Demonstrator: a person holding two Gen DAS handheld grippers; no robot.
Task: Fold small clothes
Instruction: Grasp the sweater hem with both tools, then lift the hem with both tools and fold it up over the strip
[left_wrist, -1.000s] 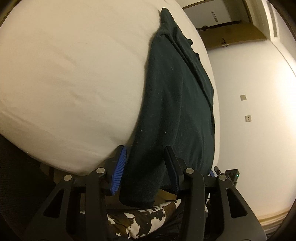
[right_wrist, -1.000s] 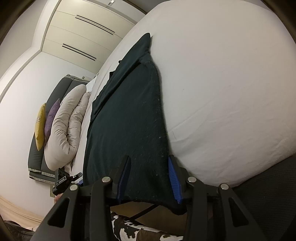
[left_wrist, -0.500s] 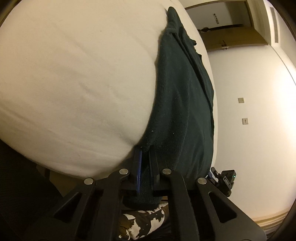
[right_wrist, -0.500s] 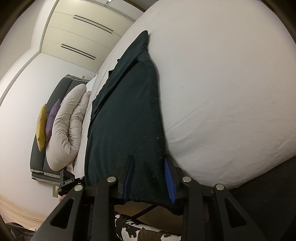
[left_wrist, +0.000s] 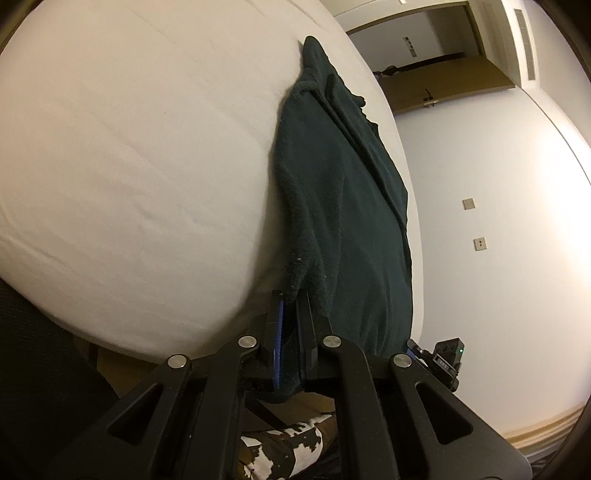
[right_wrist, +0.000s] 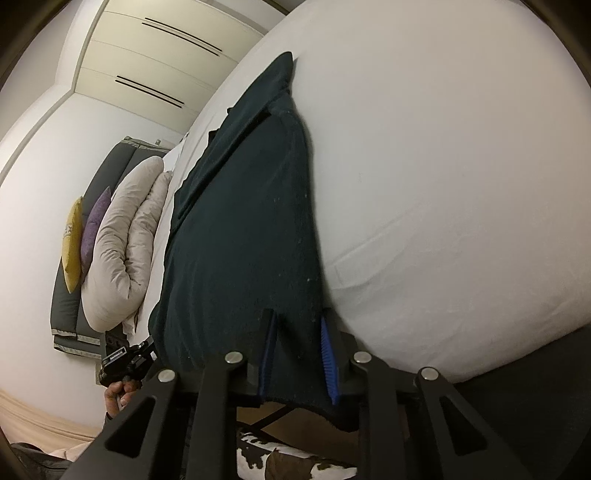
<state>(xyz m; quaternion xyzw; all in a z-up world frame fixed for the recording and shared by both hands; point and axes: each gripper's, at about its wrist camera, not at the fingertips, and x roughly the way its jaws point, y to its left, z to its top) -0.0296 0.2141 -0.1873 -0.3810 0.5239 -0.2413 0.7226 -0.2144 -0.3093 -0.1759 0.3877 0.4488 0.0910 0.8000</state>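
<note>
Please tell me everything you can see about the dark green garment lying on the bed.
The dark green garment looks like soft, slightly fuzzy knit with light lint specks. It lies stretched lengthwise on the white bed sheet, folds and overlapping layers along one side, its near hem hanging over the bed edge. The left gripper is shut on one near corner. The right gripper has the other near corner between its fingers, jaws closing.

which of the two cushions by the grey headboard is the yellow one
The yellow cushion, nearest the wall; the purple cushion sits between it and the rolled beige duvet.
</note>
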